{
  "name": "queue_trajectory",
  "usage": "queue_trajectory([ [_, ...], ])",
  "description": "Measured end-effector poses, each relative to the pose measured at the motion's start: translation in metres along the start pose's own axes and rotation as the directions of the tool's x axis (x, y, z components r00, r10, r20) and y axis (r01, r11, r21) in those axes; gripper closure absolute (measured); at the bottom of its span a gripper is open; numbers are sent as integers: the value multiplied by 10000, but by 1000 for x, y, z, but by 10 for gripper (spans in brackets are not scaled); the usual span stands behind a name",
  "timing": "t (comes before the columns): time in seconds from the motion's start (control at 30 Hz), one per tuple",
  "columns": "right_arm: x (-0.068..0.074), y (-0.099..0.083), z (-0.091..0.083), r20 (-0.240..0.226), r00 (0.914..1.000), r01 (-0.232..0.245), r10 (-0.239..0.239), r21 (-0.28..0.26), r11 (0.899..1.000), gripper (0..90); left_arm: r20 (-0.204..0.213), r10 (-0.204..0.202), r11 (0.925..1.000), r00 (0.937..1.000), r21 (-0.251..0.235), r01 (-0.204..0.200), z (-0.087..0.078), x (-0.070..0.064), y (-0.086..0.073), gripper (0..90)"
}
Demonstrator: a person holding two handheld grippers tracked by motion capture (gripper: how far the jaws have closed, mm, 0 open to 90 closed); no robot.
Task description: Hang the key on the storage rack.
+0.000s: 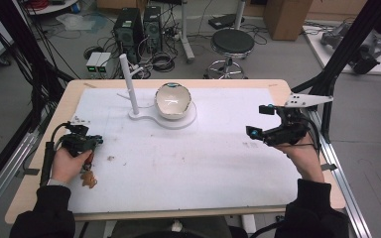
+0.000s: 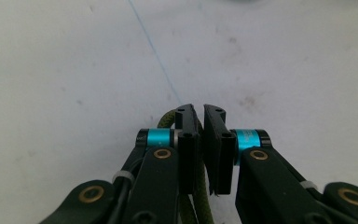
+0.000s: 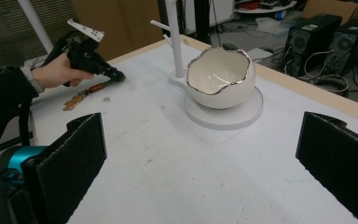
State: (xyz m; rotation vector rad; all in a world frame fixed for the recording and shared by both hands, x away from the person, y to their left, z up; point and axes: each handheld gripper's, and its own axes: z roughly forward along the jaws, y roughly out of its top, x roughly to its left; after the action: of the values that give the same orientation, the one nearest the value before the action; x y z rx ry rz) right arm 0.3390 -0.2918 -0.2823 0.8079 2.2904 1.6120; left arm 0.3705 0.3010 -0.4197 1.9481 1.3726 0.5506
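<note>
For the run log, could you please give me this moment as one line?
left gripper: shut on green cord | right gripper: open, above mat | egg-shaped bowl: on white stand

Even, soft overhead light falls on the white table mat (image 1: 203,158), which reads bright but not blown out; shadows under things are faint and short. The far floor sits dimmer. The high view is slightly soft and low in detail. In the left gripper view the near black parts are sharp enough, while the mat behind looks flat and greyish. In the right gripper view the bowl (image 3: 220,77) carries small glints on its rim, and the near pads (image 3: 77,158) are blurred.
</note>
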Motion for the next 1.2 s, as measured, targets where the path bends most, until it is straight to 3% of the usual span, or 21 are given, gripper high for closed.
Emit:
queue_trajectory([
  [0.13,-1,0,4,-5,10000,17,-17,88,10000,12,234,-70,9970,9997,-769,87,-22,-2,12,842],
  [0.33,3,1,6,74,9999,113,-114,84,9999,12,318,574,9889,9978,-1393,-524,-47,-16,23,846],
  [0.5,5,3,8,66,9997,237,-237,89,9997,12,336,751,9685,9966,-2403,-649,-79,-21,39,847],
  [0.6,4,2,9,101,9996,246,-248,200,9995,12,409,886,9509,9952,-3010,-723,-105,-26,50,847],
  [0.63,4,2,9,100,9997,237,-239,230,9995,12,409,886,9509,9952,-3010,-723,-105,-26,50,847],
  [0.77,4,2,8,136,9995,267,-269,184,9995,12,436,1056,9365,9935,-3404,-845,-124,-30,58,847],
  [0.83,4,2,7,167,9995,260,-262,128,9996,12,526,1110,9337,9924,-3476,-860,-129,-31,60,847],
  [0.9,4,2,6,151,9996,248,-251,153,9996,12,641,1201,9360,9907,-3400,-915,-129,-32,61,847],
  [1.03,4,2,9,88,9996,268,-270,241,9994,12,836,1261,9426,9885,-3207,-932,-122,-36,64,847],
  [1.2,4,3,8,93,9996,251,-253,170,9995,12,1116,1360,9411,9844,-3250,-931,-113,-45,74,847],
])
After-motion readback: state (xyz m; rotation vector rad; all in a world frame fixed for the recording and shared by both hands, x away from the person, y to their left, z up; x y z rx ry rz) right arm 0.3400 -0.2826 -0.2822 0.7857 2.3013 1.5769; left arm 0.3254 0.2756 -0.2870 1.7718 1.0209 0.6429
